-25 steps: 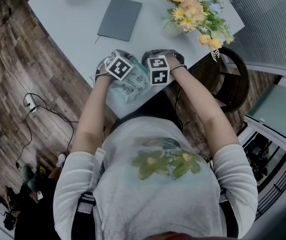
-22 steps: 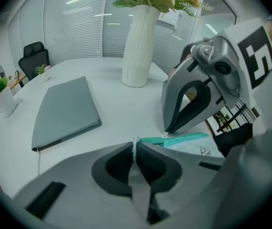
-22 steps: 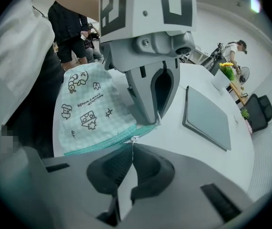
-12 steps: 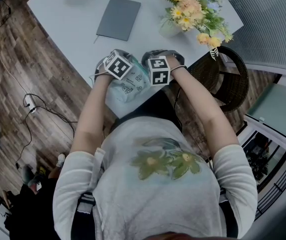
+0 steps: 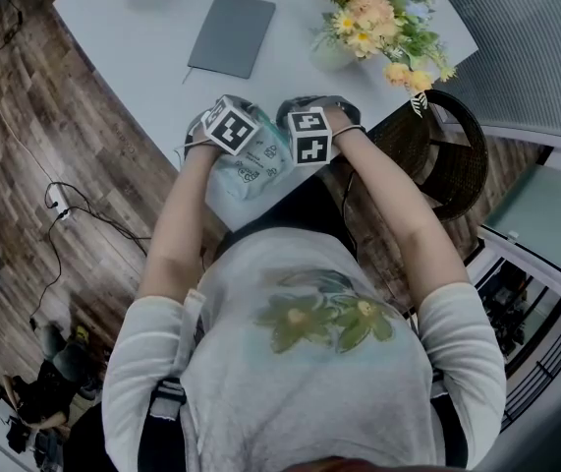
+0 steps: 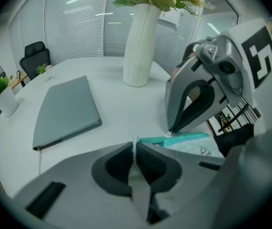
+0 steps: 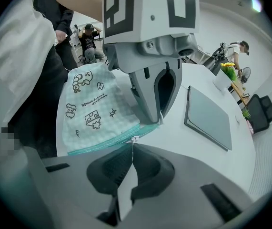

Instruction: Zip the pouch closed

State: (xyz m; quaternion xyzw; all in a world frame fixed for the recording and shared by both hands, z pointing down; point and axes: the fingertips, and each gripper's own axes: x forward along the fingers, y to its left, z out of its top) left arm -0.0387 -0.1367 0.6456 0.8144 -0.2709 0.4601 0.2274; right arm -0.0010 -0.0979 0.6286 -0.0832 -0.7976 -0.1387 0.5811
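A pale mint pouch [image 5: 251,173] printed with small cartoons lies at the near edge of the white table [image 5: 152,57], partly under both grippers. In the right gripper view its teal zipper edge [image 7: 108,140] runs along the top. My left gripper [image 6: 135,146] is shut on the pouch's end by the zipper. My right gripper [image 7: 134,144] is shut on the small white zipper pull [image 7: 135,139], close beside the left gripper's tips [image 7: 159,119]. In the head view the two marker cubes [image 5: 233,126] [image 5: 309,136] sit side by side over the pouch.
A closed grey laptop [image 5: 233,35] lies further back on the table. A white vase of flowers [image 5: 373,18] stands at the back right. A dark chair [image 5: 437,155] is right of the table and cables [image 5: 59,205] lie on the wooden floor at left.
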